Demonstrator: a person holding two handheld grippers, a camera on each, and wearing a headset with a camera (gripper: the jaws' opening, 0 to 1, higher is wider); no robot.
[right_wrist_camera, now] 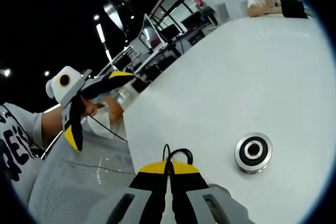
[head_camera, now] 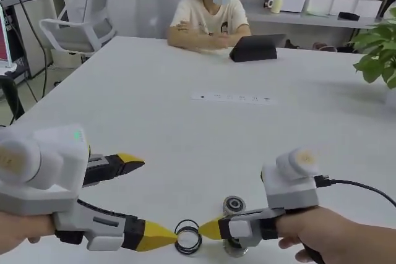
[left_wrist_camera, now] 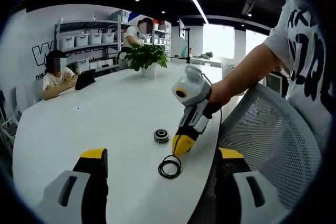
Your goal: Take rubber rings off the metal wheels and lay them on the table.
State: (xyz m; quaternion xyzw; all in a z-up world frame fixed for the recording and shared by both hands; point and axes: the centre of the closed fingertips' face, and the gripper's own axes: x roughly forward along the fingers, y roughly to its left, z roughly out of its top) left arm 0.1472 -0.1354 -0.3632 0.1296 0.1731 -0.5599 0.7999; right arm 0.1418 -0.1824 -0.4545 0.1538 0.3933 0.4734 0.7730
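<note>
Overlapping black rubber rings (head_camera: 188,237), thin, round loops

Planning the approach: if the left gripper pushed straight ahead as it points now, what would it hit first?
Probably the black rubber rings lying on the white table, pinched by the right gripper; depth is hard to judge.

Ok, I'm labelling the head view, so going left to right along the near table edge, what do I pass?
left gripper → rubber rings → right gripper → black cable
</note>
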